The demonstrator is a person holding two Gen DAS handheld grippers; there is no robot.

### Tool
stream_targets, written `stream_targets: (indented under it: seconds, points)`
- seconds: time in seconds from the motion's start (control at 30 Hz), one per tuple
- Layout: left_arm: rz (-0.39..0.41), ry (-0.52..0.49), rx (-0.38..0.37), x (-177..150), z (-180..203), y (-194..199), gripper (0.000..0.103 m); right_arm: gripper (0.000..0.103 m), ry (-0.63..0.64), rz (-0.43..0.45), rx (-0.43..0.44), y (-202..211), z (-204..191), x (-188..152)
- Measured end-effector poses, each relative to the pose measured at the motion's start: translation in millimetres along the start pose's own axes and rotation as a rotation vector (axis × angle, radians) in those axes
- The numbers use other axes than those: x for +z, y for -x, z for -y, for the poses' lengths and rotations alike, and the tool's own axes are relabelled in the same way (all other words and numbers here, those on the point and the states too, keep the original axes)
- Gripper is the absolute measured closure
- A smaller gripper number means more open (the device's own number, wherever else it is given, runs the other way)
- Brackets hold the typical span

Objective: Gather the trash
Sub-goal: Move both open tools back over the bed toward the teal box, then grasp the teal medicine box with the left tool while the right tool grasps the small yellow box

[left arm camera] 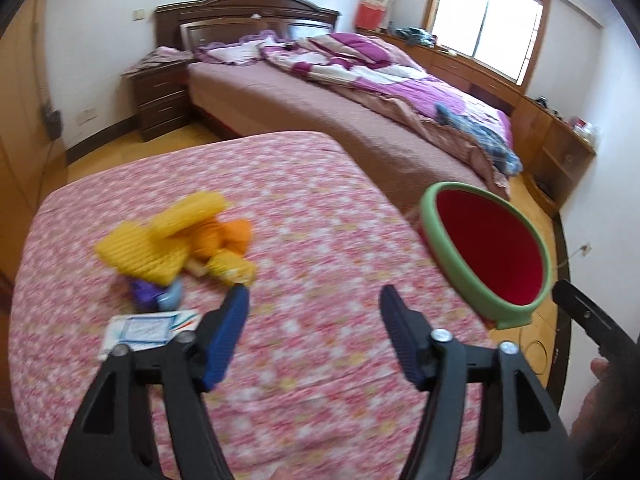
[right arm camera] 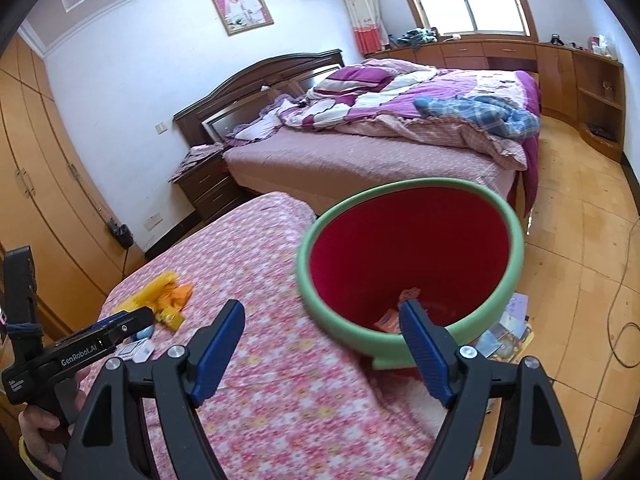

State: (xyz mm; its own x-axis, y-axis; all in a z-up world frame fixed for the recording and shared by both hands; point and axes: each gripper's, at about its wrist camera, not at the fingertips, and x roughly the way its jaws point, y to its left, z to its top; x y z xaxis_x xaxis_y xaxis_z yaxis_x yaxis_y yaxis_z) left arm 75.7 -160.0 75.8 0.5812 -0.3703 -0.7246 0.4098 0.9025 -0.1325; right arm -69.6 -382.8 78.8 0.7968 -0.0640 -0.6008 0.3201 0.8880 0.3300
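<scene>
Left gripper (left arm camera: 314, 300), nearest the lens, hangs over a pink flowered cloth (left arm camera: 312, 208) with its 2 blue fingers (left arm camera: 226, 336) spread wide and nothing between them. Trash lies on the cloth ahead: yellow and orange wrappers (left arm camera: 176, 240) and a white packet (left arm camera: 148, 328). Right gripper (right arm camera: 324, 316), equally wide and empty, points at a red bin with a green rim (right arm camera: 416, 340) beside the cloth; a few scraps (right arm camera: 390, 318) lie inside.

A dark wooden bed (right arm camera: 360, 136) with rumpled purple quilt (right arm camera: 432, 92) stands against the white wall (right arm camera: 132, 80); beyond it, a bright window (left arm camera: 488, 20) above orange wooden cabinets (right arm camera: 520, 56).
</scene>
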Motion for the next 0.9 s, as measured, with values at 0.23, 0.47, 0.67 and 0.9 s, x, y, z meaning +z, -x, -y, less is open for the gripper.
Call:
stream_targets:
  seconds: [0.23,0.47,0.67,0.9]
  points:
    - [0.009,0.076,0.084,-11.0,-47.9,8.0,0.026,0.021,0.02,-0.024,0.025,-2.5,-20.6,-10.9]
    - [-0.006,0.108,0.184,-22.4,-85.2,4.7,0.011,0.021,0.037,-0.055,0.04,-10.3,-35.3,-19.4]
    - [-0.048,0.178,0.213,-31.1,-112.7,-11.9,0.01,0.021,0.051,-0.084,0.047,-17.9,-43.4,-26.1]
    - [-0.09,0.21,0.191,-41.7,-122.2,-30.6,0.007,0.021,0.06,-0.109,0.046,-26.0,-47.8,-31.2]
